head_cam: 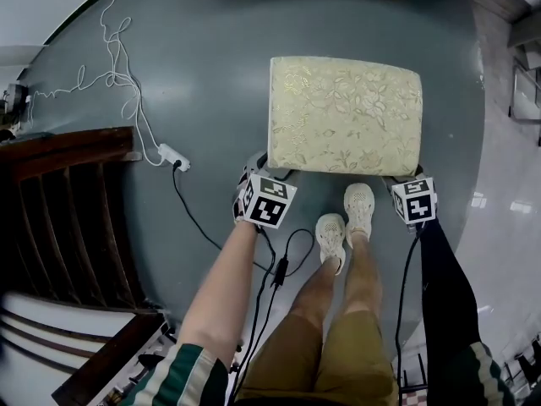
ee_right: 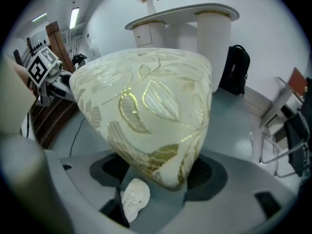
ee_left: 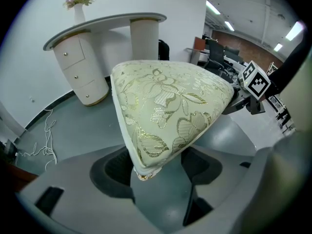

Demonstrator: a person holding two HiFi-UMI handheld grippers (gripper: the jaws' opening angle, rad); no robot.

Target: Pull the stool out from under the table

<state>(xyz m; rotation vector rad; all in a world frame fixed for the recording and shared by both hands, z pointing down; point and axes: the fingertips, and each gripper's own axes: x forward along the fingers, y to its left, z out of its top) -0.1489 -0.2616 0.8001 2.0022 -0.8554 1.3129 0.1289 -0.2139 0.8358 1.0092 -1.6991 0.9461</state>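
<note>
Two forearms reach forward and steeply down. The left claw [head_cam: 256, 166] is clamped on the near left corner of the stool [head_cam: 345, 112] cushion, the right claw [head_cam: 396, 180] on its near right corner. The stool stands on the grey floor [head_cam: 211, 83], just ahead of the person's shoes [head_cam: 331, 237] and clear of the white surface [ee_left: 105, 23].

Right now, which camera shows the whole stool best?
The head view: it looks down on the stool and shows its whole flowery top. The left gripper view and right gripper view each show just one corner, close up.
</note>
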